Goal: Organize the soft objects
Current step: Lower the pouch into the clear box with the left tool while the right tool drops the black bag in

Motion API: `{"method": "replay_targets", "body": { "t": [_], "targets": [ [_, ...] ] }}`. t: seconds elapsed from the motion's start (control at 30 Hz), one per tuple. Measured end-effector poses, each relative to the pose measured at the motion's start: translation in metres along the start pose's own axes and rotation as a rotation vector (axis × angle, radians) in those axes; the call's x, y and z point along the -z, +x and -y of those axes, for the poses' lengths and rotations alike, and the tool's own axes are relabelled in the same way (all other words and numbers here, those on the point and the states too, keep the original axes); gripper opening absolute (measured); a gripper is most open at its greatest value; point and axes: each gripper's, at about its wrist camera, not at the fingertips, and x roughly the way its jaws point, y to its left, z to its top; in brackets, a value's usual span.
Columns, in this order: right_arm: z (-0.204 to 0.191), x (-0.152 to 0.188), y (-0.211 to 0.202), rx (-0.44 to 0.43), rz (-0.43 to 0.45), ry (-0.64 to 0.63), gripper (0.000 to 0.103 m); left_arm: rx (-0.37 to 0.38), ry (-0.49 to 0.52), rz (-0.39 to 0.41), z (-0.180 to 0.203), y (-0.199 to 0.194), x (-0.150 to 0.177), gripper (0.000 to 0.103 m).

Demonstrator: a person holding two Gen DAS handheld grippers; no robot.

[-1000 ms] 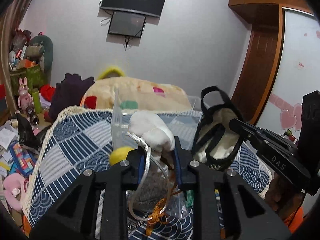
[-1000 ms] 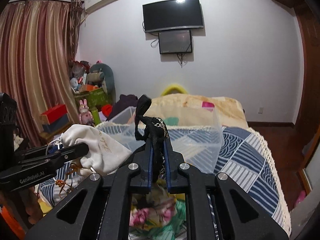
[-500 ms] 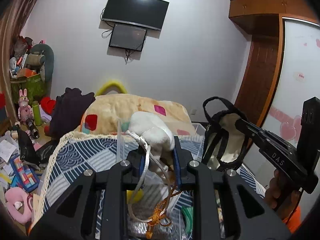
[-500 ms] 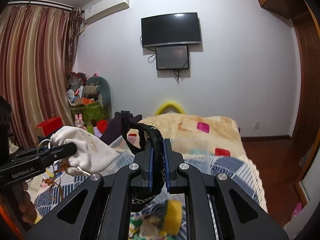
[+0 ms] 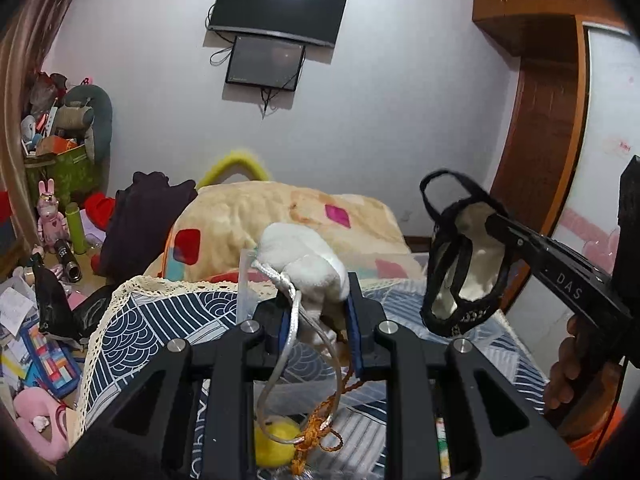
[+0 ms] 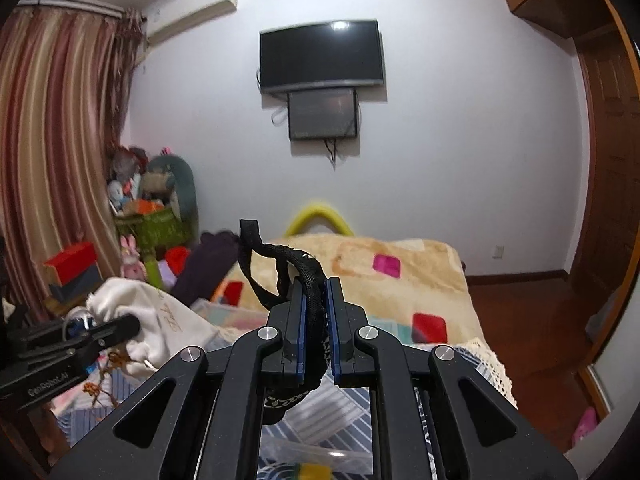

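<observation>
Left wrist view: the left gripper (image 5: pixel 316 304) fills the lower centre of the frame, its two blue-padded tongs clamped on a white drawstring pouch (image 5: pixel 304 264) that bulges up above the tips. A silver cord (image 5: pixel 288 344) and an orange tassel (image 5: pixel 316 436) hang from the pouch down between the black arms, and a yellow ball (image 5: pixel 276 440) shows at the bottom centre beneath them. At the right of the frame the right gripper (image 5: pixel 494 222) reaches in from the edge, its tips pinched on the rim of a small black tote bag (image 5: pixel 460 264) with a cream lining, which hangs open in the air above the blue patterned bedspread (image 5: pixel 160 320). A hand (image 5: pixel 568 368) grips that tool at the lower right. Behind, a beige blanket (image 5: pixel 280 216) with coloured squares covers the middle of the frame, and a television (image 5: pixel 278 8) hangs on the wall at the upper centre.

Right wrist view: the right gripper (image 6: pixel 317 304) sits at the lower centre with its tongs squeezed together on the black woven handle (image 6: pixel 308 276) of the bag; the strap loops up and to the left above the tips. At the lower left the left gripper (image 6: pixel 132 324) holds the white pouch (image 6: pixel 160 328) just above the bedspread (image 6: pixel 488 364). A clear plastic box (image 6: pixel 312 456) shows at the bottom centre between the arms, and striped curtains (image 6: pixel 52 160) hang along the left edge
</observation>
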Motion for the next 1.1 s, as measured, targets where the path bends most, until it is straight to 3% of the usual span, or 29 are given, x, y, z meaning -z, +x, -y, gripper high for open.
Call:
{"method": "replay_targets", "body": {
  "t": [0.3,0.63,1.0,1.1],
  "targets": [
    [0.015,0.032,0.026,0.006,-0.192,-0.023,0.008,0.012,0.01,-0.13,0.0,0.042,0.007,0.023],
    [0.021,0.036,0.032,0.001,-0.304,-0.122,0.009,0.025,0.032,-0.24,0.005,0.066,0.022,0.023],
    [0.019,0.037,0.035,-0.032,-0.364,-0.13,0.011,0.021,0.065,-0.282,0.007,0.06,0.022,0.03],
    [0.019,0.035,0.029,-0.031,-0.358,-0.131,0.02,0.037,0.058,-0.284,0.004,0.053,0.021,0.035]
  ]
}}
